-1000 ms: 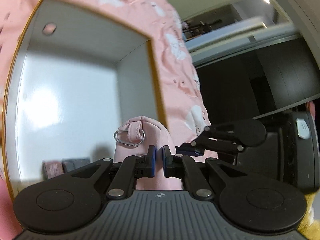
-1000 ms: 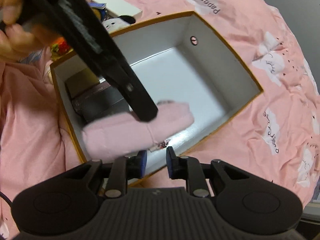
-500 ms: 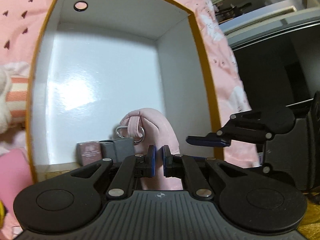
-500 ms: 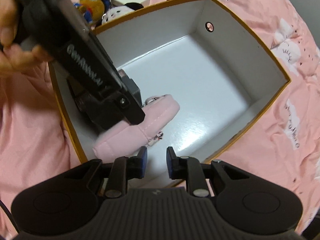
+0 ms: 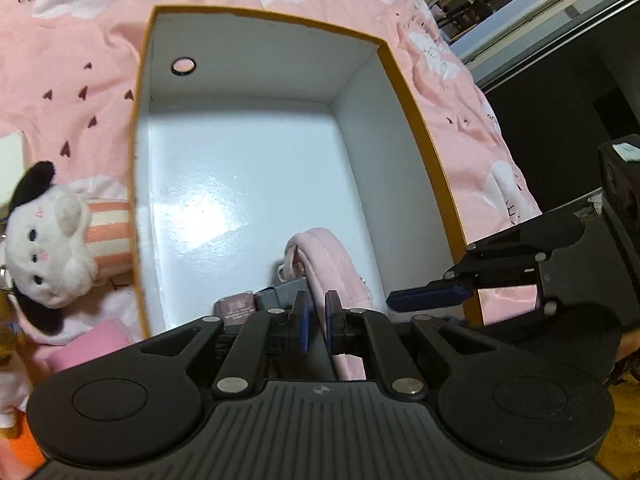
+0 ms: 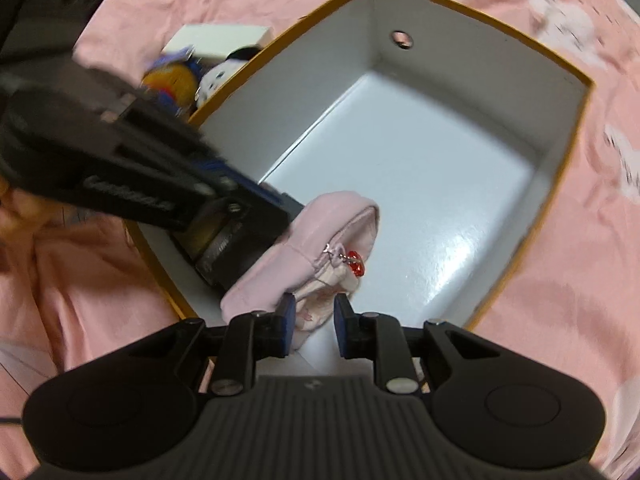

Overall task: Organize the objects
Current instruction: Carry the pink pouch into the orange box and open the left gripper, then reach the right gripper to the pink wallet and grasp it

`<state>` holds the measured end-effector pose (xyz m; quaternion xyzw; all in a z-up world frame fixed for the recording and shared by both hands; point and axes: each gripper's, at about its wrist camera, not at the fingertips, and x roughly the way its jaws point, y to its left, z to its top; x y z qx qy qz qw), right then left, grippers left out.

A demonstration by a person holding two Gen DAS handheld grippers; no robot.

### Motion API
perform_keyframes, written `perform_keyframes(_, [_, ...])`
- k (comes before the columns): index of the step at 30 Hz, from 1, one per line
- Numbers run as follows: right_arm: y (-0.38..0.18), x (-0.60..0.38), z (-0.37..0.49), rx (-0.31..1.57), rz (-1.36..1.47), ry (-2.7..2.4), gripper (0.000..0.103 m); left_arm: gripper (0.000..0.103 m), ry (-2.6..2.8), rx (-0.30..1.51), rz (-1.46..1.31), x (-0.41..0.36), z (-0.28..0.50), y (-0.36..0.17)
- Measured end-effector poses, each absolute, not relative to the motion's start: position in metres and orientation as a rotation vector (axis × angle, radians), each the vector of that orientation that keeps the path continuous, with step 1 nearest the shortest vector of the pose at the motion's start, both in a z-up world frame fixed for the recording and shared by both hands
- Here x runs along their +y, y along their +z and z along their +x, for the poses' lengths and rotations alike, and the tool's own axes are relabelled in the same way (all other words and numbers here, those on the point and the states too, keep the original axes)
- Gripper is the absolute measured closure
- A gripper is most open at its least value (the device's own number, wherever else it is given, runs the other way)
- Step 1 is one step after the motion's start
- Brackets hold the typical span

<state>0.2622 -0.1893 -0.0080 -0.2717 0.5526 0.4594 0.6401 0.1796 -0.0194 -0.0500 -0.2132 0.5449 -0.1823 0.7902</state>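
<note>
Warm, dim indoor light over my tools; glare pools on the glossy white floor of the box (image 5: 240,208). My left gripper (image 6: 280,204) smears with motion blur in the right view, and the fisheye bends every edge.

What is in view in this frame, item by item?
Box: 1, white inside with orange rim, open on the pink bedding.
Pouch: 1, pale pink with a red zipper charm, inside the box at its near end.
Small boxes: 2, mauve and grey, inside the box beside the pouch.
Plush toy: 1, white with black ears and a striped body, outside the box.
Second plush: 1, orange and blue, blurred, outside the box.
Flat white box: 1, on the bedding behind the toys.
Bedding: 1, pink with white clouds.
Left gripper: black, blue pads, jaws shut on the pouch edge.
Right gripper: black, jaws slightly apart over the pouch.
</note>
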Motion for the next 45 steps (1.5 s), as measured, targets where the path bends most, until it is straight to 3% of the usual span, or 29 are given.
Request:
perform_keyframes(7, [-0.007,-0.220,0.258,1.279,-0.253,0.777,0.077,0.095,-0.377,1.125,-0.492,-0.020,0.164,-0.049])
perform_keyframes(11, [-0.007,-0.227,0.246,1.256,-0.172,0.774,0.069,0.095,-0.391,1.115,-0.501,-0.020,0.163,-0.047])
perform_keyframes(17, [0.000,-0.225,0.242,1.230,-0.127,0.766,0.068,0.095,-0.382,1.094,-0.513,-0.013,0.158,-0.041])
perform_keyframes(20, [-0.009,-0.219,0.240,1.253,-0.146,0.765,0.090,0.095,-0.378,1.086,-0.522,-0.008,0.156,-0.039])
perform_keyframes(24, [-0.014,-0.213,0.236,1.246,-0.176,0.763,0.088,0.095,-0.363,1.063,-0.518,0.005,0.149,-0.029])
perform_keyframes(26, [-0.009,-0.211,0.232,1.217,-0.207,0.751,0.083,0.095,-0.357,1.040,-0.510,0.015,0.141,-0.018])
perform_keyframes(31, [0.034,-0.208,0.193,1.003,-0.243,0.809,0.079,0.093,-0.253,0.959,-0.513,0.060,0.107,0.010])
perform_keyframes(35, [0.046,-0.177,0.152,0.929,-0.200,0.951,0.079,0.093,-0.114,1.013,-0.538,0.087,0.084,-0.002])
perform_keyframes(45, [-0.015,-0.066,0.083,0.973,-0.564,1.116,0.079,0.093,-0.092,1.133,-0.314,0.077,0.058,-0.038])
